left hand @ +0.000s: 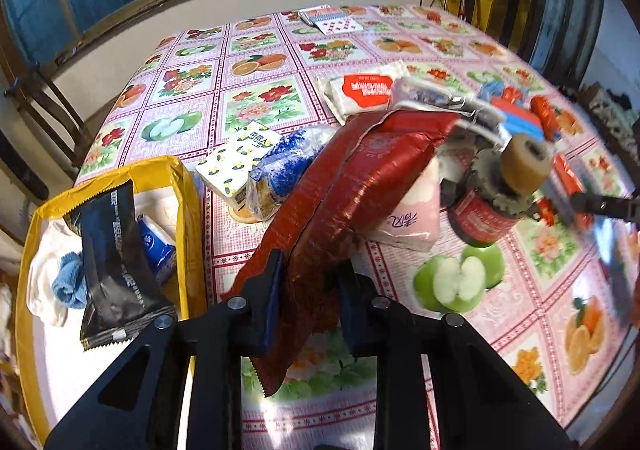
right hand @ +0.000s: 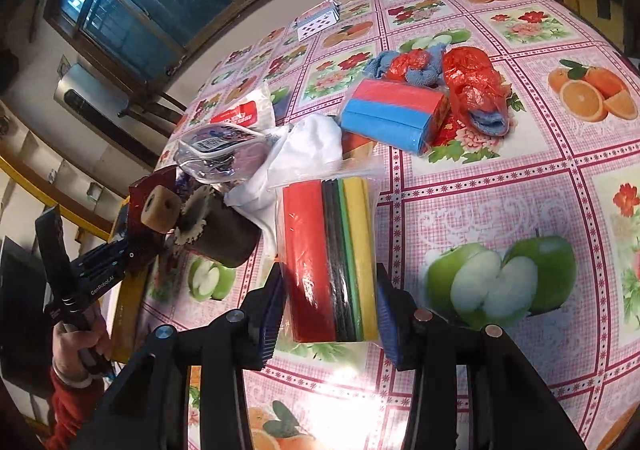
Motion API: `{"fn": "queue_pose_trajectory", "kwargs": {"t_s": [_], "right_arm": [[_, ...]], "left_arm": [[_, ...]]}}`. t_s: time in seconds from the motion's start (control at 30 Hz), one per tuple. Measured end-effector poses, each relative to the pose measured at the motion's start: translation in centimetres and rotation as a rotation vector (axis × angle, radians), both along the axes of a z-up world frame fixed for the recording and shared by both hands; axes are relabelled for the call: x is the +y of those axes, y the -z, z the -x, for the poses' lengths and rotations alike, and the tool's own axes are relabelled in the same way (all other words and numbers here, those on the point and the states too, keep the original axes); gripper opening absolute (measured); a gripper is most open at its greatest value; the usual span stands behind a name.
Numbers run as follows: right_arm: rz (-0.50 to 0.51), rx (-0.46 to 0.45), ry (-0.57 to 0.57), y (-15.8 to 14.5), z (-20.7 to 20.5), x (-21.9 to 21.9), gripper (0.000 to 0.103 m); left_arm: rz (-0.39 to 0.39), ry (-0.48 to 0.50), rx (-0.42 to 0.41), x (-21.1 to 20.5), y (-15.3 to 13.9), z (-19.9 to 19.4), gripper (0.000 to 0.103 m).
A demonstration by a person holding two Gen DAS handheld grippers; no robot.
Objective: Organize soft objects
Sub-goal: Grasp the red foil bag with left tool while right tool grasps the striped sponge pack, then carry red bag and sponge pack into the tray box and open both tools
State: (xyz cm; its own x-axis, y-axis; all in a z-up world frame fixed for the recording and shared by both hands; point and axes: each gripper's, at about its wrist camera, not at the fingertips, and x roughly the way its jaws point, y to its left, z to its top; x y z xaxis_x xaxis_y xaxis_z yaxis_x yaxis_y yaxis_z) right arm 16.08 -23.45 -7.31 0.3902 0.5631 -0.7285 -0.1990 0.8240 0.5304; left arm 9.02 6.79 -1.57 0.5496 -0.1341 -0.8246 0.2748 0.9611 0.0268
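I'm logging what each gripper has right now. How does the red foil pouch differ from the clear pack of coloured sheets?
The red foil pouch is opaque, shiny and creased; the pack of coloured sheets is clear, showing red, black, green and yellow layers. The pouch is pinched in the left gripper and tilts up off the tablecloth; the pack sits between the right gripper fingers. Both are soft, flat packages.

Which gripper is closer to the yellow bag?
Left. The left gripper, shut on the red packet, is right beside the yellow bag; the right gripper is farther away, around rolled bags.
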Motion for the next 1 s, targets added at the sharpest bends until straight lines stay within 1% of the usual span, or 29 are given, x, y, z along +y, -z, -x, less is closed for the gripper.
{"fn": "queue_pose_trajectory", "kwargs": {"t_s": [0.13, 0.23, 0.33, 0.4, 0.5, 0.6, 0.67, 0.83, 0.9, 1.0], "right_arm": [[-0.051, -0.016, -0.01, -1.5, 0.9, -0.1, 0.043], [-0.049, -0.059, -0.027, -3.5, 1.7, 0.5, 0.043], [-0.072, -0.076, -0.046, -4.6, 2.0, 1.2, 0.043], [-0.074, -0.085, -0.057, -5.1, 2.2, 1.8, 0.043], [-0.091, -0.082, -0.073, -5.4, 2.5, 2.4, 0.043], [-0.103, -0.082, -0.089, -5.7, 2.8, 3.1, 0.043], [-0.108, -0.087, -0.107, -6.2, 3.0, 3.9, 0.043], [-0.131, -0.116, -0.152, -7.7, 3.1, 5.9, 0.043], [-0.139, -0.122, -0.174, -8.3, 3.1, 6.9, 0.043], [-0.154, -0.132, -0.216, -9.3, 3.0, 9.2, 0.043]], "left_arm": [[0.083, -0.008, -0.007, 1.3, -1.3, 0.8, 0.019], [0.12, -0.019, -0.021, 2.0, -2.2, 1.2, 0.016], [0.128, -0.026, -0.036, 2.4, -2.5, 1.5, 0.015], [0.131, -0.031, -0.022, 2.7, -2.2, 1.5, 0.014], [0.114, -0.043, -0.001, 3.0, -1.5, 1.5, 0.014], [0.129, -0.048, -0.004, 3.4, -1.6, 1.8, 0.013], [0.125, -0.043, -0.01, 3.4, -1.8, 1.9, 0.012], [0.177, -0.055, -0.01, 4.4, -2.4, 2.1, 0.012], [0.214, -0.06, -0.016, 5.0, -3.0, 2.3, 0.012], [0.233, -0.07, -0.04, 5.9, -4.4, 2.8, 0.012]]}}
